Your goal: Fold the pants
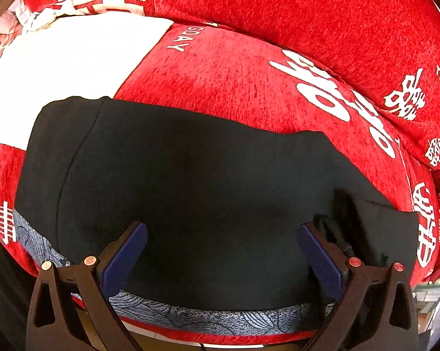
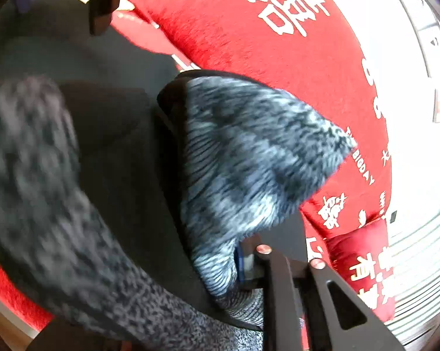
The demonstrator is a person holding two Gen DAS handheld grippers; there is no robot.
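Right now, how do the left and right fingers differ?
The left fingers stand wide apart above the flat black pants, nothing between them. Of the right fingers only one shows, with grey patterned cloth bunched against it. Both have blue pads.

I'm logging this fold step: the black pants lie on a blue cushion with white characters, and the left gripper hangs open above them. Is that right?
Not quite: the cushion is red, not blue, as the left wrist view shows. The rest holds: the black pants lie on it, it bears white characters, and the left gripper hangs open above them.
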